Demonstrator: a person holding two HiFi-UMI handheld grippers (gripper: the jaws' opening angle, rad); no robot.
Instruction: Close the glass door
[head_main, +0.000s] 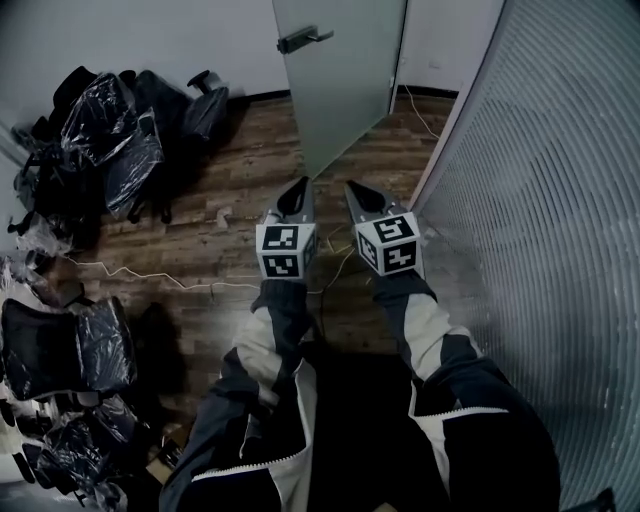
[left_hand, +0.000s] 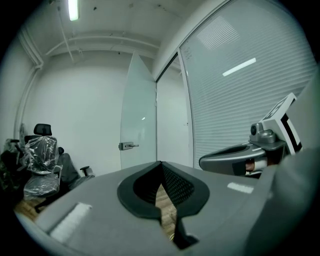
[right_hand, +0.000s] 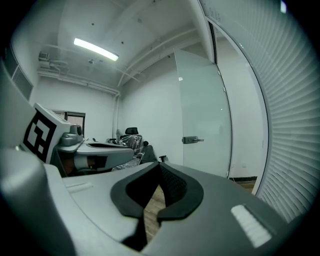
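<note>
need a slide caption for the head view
Shut and empty, the left tongs and right tongs point toward the open glass door.

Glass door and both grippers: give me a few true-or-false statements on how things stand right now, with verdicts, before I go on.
1. The glass door stands open, swung into the room. True.
2. The left gripper is clamped on the door handle. False: it is short of the door, with its jaws together on nothing.
3. The right gripper has its jaws together and holds nothing. True.
4. The plastic-wrapped office chairs stand to the right of the door. False: in the head view they are on the left, and the slatted partition is on the right.
5. A white cable lies on the wooden floor. True.
</note>
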